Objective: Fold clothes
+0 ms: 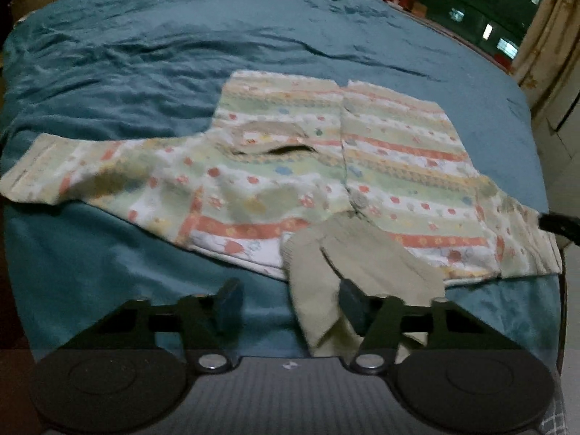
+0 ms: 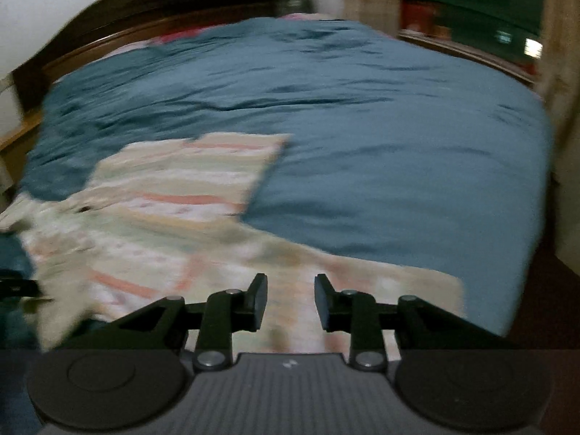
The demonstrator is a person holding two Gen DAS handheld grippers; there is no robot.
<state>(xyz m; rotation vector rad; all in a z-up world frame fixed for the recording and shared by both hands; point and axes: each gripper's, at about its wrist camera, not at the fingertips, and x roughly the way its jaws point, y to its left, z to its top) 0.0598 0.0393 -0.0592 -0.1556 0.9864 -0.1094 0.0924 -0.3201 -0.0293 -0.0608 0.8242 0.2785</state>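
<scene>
Left wrist view: the left gripper has its jaws released, spread wide just above the blue bedspread. A patterned striped shirt lies flat ahead of the jaws, one sleeve reaching far left; its beige collar hangs back toward the right jaw, partly over it.

Right wrist view: the right gripper also has its jaws released. The blurred shirt lies ahead-left and runs under the jaws, on the bedspread before a dark headboard.

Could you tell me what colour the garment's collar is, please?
The collar is plain beige, unlike the striped floral garment; the left wrist view shows it best.
</scene>
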